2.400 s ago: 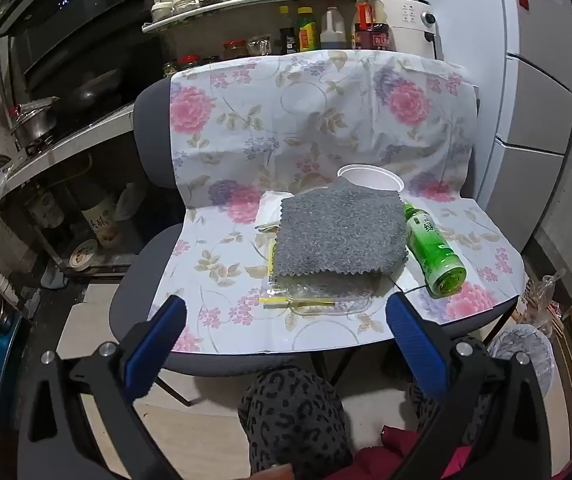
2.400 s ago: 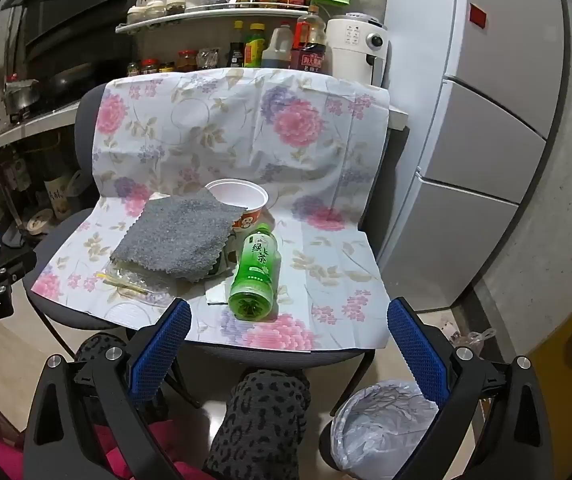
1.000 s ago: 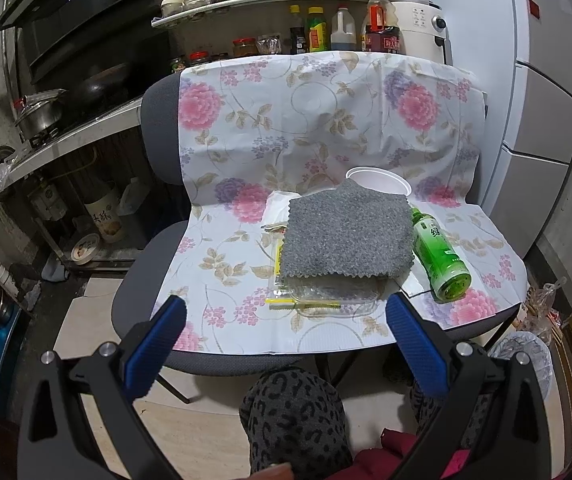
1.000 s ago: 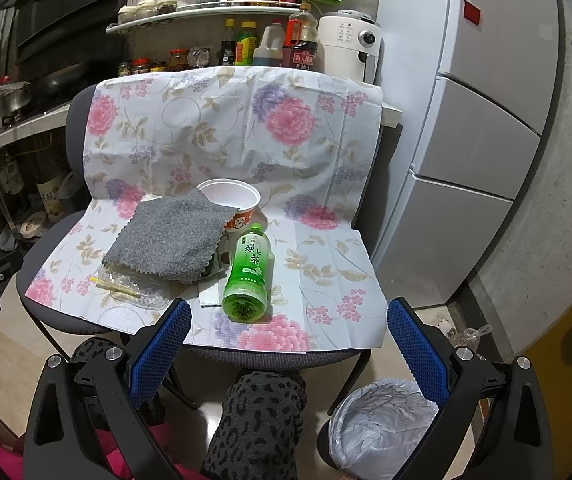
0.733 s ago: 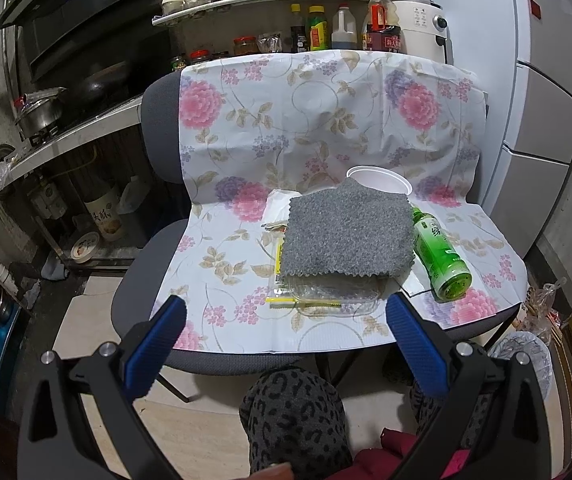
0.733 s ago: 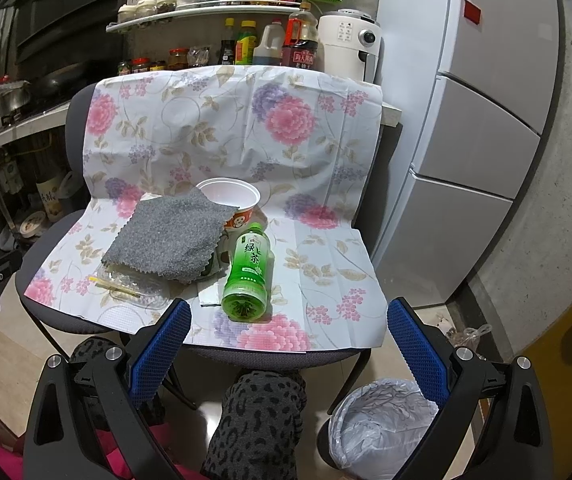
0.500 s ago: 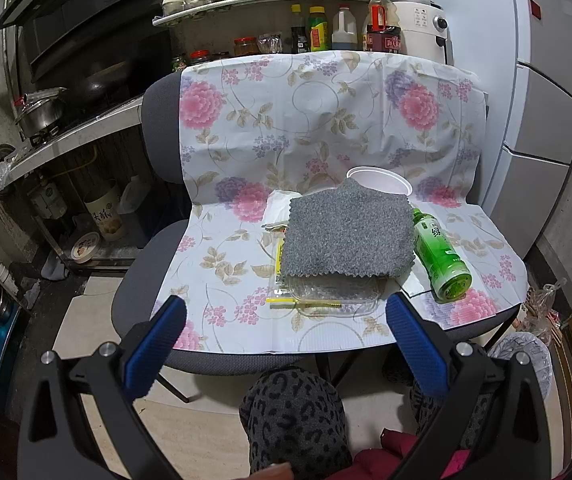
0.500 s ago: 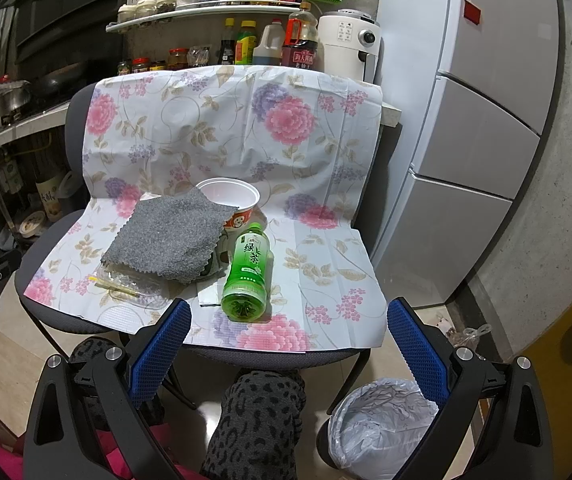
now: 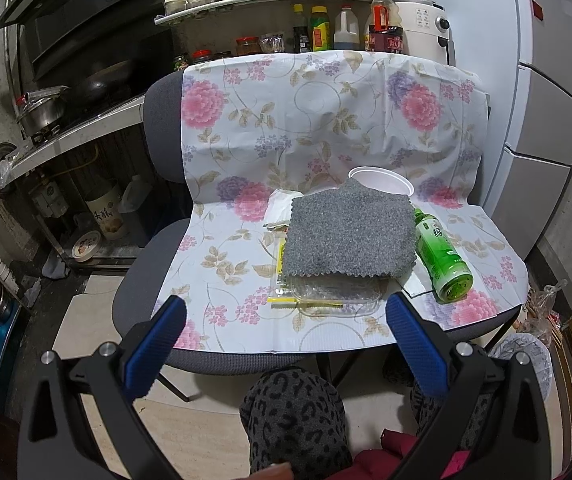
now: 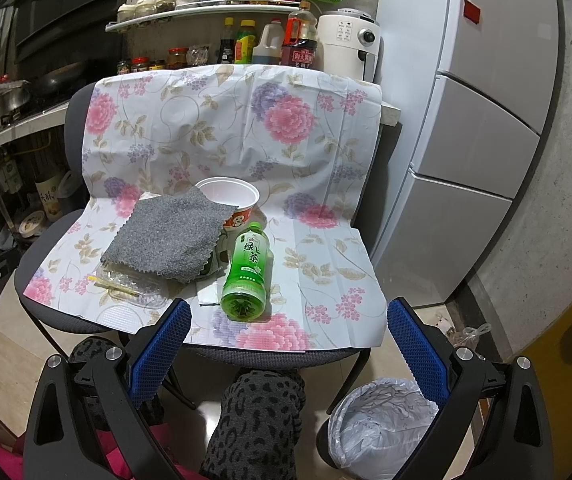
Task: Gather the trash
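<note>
On the chair seat, draped with a flowered cloth [image 9: 245,128], nothing among the trash has shifted since the earlier pictures: both views have only crept a touch nearer. The grey rag [image 9: 350,232] lies over a clear plastic tray [image 9: 326,300] with a yellow strip, the white paper bowl [image 10: 227,198] stands just behind it, and the green tea bottle [image 10: 247,270] lies on its side beside the rag, its base toward the front edge.

From the right wrist view the bin [image 10: 378,420], lined with a pale bag, shows on the floor below the chair's right corner; the left wrist view catches only its edge. The left one shows instead a white scrap, perhaps a tissue [image 9: 279,208], tucked at the rag's far left corner.

Both pairs of tongs are held low before the seat, pointing at it over the person's patterned knee [image 10: 261,412]. The left tongs [image 9: 286,330] gape wide and hold nothing; the right tongs [image 10: 288,332] are spread just as wide, also empty, the bottle between their tips in view but well apart from them.
</note>
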`<action>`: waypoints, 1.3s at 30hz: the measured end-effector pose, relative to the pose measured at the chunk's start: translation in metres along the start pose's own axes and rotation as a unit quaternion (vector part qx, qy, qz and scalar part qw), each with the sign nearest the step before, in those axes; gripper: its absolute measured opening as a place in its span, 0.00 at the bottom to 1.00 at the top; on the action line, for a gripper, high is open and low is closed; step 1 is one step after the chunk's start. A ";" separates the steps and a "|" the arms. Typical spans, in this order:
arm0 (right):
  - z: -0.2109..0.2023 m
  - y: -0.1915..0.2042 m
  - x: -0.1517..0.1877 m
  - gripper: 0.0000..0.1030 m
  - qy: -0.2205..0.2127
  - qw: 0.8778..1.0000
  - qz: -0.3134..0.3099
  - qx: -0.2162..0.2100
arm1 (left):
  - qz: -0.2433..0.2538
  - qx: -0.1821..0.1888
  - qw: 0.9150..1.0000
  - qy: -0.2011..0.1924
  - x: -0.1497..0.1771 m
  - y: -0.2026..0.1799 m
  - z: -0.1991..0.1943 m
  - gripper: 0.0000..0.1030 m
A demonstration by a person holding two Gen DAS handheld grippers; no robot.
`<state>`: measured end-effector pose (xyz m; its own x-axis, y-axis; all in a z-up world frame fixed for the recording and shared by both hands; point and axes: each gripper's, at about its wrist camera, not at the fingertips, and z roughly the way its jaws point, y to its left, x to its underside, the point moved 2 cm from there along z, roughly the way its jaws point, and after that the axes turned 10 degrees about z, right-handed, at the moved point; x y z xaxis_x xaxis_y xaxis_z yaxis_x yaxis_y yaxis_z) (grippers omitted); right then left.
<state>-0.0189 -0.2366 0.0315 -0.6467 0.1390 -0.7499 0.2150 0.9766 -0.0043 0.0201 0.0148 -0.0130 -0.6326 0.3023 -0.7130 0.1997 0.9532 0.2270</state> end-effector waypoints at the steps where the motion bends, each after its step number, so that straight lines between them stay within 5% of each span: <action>1: 0.000 0.000 0.000 0.94 0.000 1.000 0.000 0.000 | 0.000 0.000 1.000 0.000 0.000 0.000 0.000 0.94; 26: 0.002 0.000 0.001 0.94 0.004 1.000 0.003 -0.004 | -0.001 0.002 1.000 0.002 0.000 0.002 0.000 0.94; 39: 0.038 -0.006 0.002 0.94 0.025 0.999 0.016 -0.030 | -0.013 0.005 0.999 0.037 0.002 0.005 0.031 0.94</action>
<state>0.0067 -0.2480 0.0051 -0.6763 0.1776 -0.7149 0.1935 0.9792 0.0602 0.0433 0.0203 -0.0342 -0.6906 0.2770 -0.6680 0.1897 0.9608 0.2023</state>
